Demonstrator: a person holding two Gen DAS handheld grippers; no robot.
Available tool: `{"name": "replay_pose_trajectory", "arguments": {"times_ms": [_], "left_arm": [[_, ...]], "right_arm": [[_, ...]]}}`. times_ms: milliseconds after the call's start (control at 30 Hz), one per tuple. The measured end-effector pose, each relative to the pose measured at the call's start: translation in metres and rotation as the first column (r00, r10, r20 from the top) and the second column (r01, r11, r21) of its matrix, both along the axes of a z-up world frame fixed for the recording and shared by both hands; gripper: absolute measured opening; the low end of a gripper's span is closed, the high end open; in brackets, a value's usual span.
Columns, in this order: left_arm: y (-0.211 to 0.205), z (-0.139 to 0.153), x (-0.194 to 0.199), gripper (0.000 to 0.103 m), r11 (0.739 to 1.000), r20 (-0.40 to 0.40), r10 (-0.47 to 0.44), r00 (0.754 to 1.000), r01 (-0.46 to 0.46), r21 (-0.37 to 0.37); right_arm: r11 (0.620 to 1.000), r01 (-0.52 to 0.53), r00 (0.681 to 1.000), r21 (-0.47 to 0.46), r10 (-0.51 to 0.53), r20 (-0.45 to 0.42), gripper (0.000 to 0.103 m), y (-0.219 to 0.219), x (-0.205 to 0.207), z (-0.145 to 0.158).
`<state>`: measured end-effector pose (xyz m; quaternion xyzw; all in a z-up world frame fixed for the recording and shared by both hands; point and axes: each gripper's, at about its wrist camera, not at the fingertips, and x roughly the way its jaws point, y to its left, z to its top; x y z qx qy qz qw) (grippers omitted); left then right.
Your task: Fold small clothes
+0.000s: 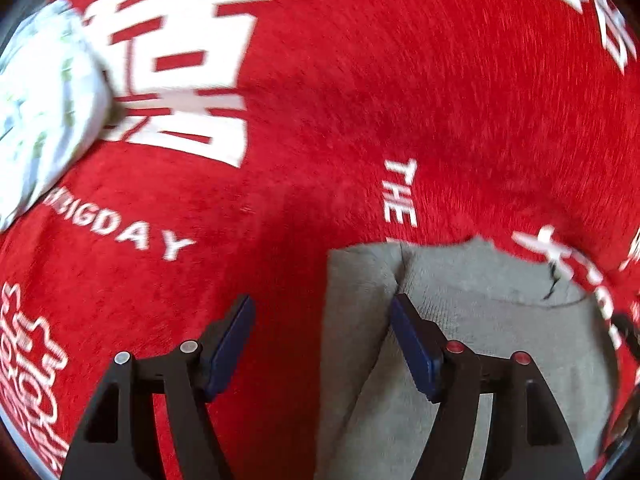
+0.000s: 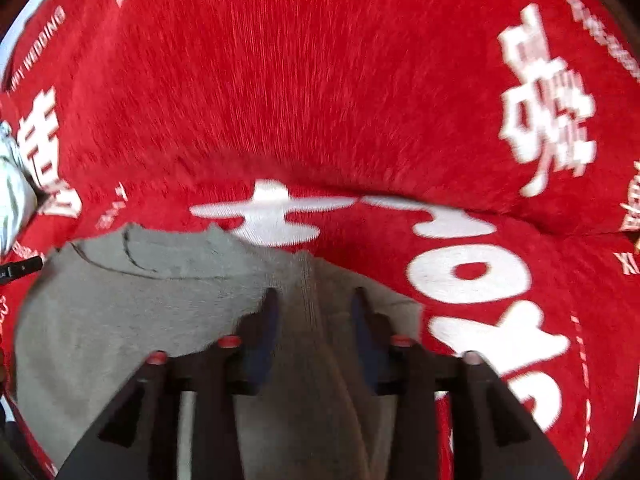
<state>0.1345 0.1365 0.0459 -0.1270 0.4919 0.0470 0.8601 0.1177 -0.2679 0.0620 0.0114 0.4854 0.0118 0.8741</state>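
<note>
grey cloth fills the near ground in both wrist views: a small grey garment (image 2: pixel 120 320) lies flat on a red plush cloth (image 1: pixel 360 80) printed with big white characters and the words "the big day". no earlier picture is at hand, so only the present stance is told. the left gripper (image 1: pixel 322 312) points steeply down with its jaws standing apart, the left pad over bare red cloth and the right pad over the garment's left edge, nothing pinched between them. the right gripper (image 2: pixel 314 300) also points down, jaws parted more narrowly, a raised ridge of the grey fabric running up between the pads; whether the pads touch it cannot be told through the blur. the garment's neckline, a dark curved seam, sits at its far edge, so its long axis seems to run from the cameras away toward the far side, collar end farthest. beyond it the red cloth bulges in a soft fold. far left lies a pale patterned garment (image 1: pixel 44 112), well apart from the grey one.
</note>
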Motion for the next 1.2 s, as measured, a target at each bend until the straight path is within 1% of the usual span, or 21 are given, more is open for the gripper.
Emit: {"name": "replay_pose_trajectory", "arguments": {"times_ms": [33,67,133,200,267,333,400,433,467,500,567,633,700,767,833,900,933,967,1000,1067,1200], "left_arm": [[0.0,0.004,-0.005,0.071,1.0,0.013,0.003,1.0,-0.002,-0.017],[-0.003,0.01,-0.013,0.071,0.999,0.028,-0.005,1.0,0.007,-0.039],[-0.03,0.014,-0.029,0.071,0.996,0.039,-0.072,0.997,0.074,-0.051],[-0.07,0.013,-0.045,0.071,0.985,0.043,-0.173,0.984,0.173,-0.004],[-0.099,0.012,-0.059,0.071,0.971,0.056,-0.238,0.97,0.236,0.043],[-0.124,0.002,-0.067,0.071,0.953,0.04,-0.281,0.959,0.274,0.126],[-0.128,-0.011,-0.068,0.072,0.943,0.013,-0.268,0.963,0.259,0.208],[-0.122,-0.016,-0.069,0.081,0.944,0.022,-0.258,0.966,0.248,0.218],[-0.113,-0.016,-0.071,0.087,0.95,0.037,-0.241,0.97,0.228,0.211],[-0.101,-0.016,-0.072,0.09,0.959,0.037,-0.211,0.977,0.2,0.203],[-0.082,-0.015,-0.075,0.09,0.972,0.033,-0.193,0.981,0.186,0.142],[-0.071,-0.01,-0.08,0.09,0.98,0.02,-0.145,0.989,0.14,0.14],[-0.068,-0.004,-0.089,0.09,0.987,0.022,-0.127,0.992,0.124,0.1],[-0.076,0.003,-0.107,0.09,0.988,0.053,-0.132,0.99,0.127,0.082],[-0.097,0.001,-0.127,0.09,0.978,0.064,-0.193,0.979,0.187,0.09],[-0.113,-0.005,-0.14,0.09,0.968,0.053,-0.227,0.972,0.22,0.118],[-0.121,-0.011,-0.147,0.09,0.961,0.042,-0.241,0.97,0.232,0.151],[-0.123,-0.017,-0.151,0.09,0.956,0.03,-0.246,0.969,0.237,0.172],[-0.121,-0.021,-0.157,0.09,0.955,0.042,-0.245,0.969,0.233,0.181],[-0.113,-0.018,-0.165,0.09,0.96,0.053,-0.234,0.971,0.222,0.169],[-0.089,-0.016,-0.183,0.09,0.968,0.056,-0.214,0.975,0.204,0.147]], "right_arm": [[1.0,-0.004,1.0,0.017,0.003,0.027,0.061,0.003,-0.009,0.008],[0.998,-0.022,0.998,0.052,0.019,0.065,0.067,0.01,-0.024,0.018],[0.994,-0.069,0.995,0.09,0.062,0.08,0.067,0.026,-0.041,0.023],[0.987,-0.121,0.991,0.108,0.114,0.065,0.067,0.052,-0.058,0.017],[0.979,-0.171,0.985,0.109,0.168,0.033,0.067,0.073,-0.072,0.006],[0.975,-0.212,0.977,0.061,0.212,0.003,0.067,0.091,-0.08,-0.01],[0.968,-0.246,0.969,-0.053,0.246,0.004,0.067,0.1,-0.087,-0.02],[0.968,-0.235,0.972,-0.084,0.236,0.011,0.07,0.096,-0.088,-0.023],[0.975,-0.208,0.978,-0.082,0.21,0.017,0.074,0.087,-0.088,-0.023],[0.984,-0.163,0.986,-0.064,0.165,0.016,0.075,0.074,-0.088,-0.021],[0.995,-0.088,0.996,-0.04,0.088,0.009,0.075,0.049,-0.088,-0.02],[0.999,-0.036,0.999,-0.004,0.036,0.009,0.075,0.032,-0.094,-0.014],[1.0,-0.003,0.999,0.006,0.003,0.037,0.077,0.032,-0.104,-0.001],[0.999,-0.022,0.997,0.047,0.019,0.075,0.077,0.045,-0.123,0.01],[0.995,-0.076,0.994,0.069,0.07,0.084,0.077,0.067,-0.143,0.012],[0.988,-0.145,0.988,0.057,0.141,0.066,0.077,0.094,-0.16,0.003],[0.983,-0.177,0.983,0.042,0.175,0.05,0.077,0.103,-0.166,-0.003],[0.98,-0.2,0.979,0.002,0.199,0.028,0.077,0.111,-0.171,-0.012],[0.979,-0.197,0.98,-0.047,0.198,0.018,0.077,0.112,-0.176,-0.021],[0.981,-0.187,0.979,-0.047,0.19,0.066,0.079,0.102,-0.187,-0.021],[0.991,-0.13,0.989,-0.029,0.132,0.061,0.081,0.063,-0.201,-0.017]]}}
